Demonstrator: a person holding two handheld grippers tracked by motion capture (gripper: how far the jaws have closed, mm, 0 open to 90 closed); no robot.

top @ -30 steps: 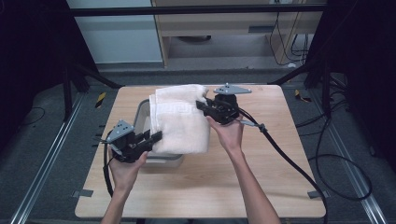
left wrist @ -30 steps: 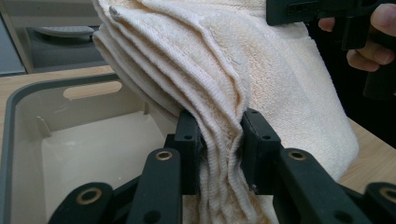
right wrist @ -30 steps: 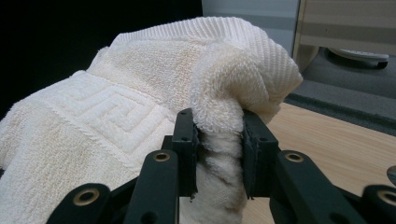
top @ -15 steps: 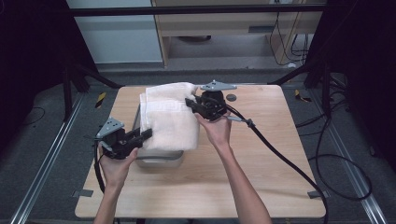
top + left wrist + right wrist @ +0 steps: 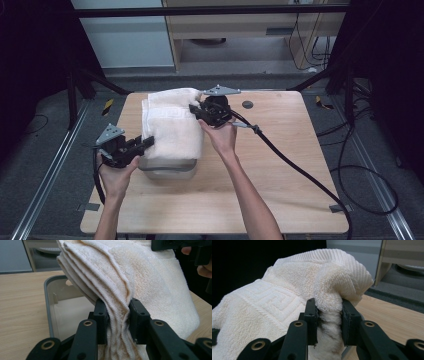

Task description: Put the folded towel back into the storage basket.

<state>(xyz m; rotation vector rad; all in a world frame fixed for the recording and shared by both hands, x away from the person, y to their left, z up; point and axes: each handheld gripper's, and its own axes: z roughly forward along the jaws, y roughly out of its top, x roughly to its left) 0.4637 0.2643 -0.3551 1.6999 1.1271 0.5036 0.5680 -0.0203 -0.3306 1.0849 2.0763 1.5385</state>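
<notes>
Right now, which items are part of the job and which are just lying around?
In play:
- folded cream towel
- grey bin under it
- left tongs, clamped on towel
- right tongs, clamped on towel

Lying about:
- dark round disc on table
- yellow-black tool on floor

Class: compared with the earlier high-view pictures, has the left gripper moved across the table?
Yes. The left gripper, shut on the towel, has moved left toward the table's left edge, dragging the towel over the tub.
</notes>
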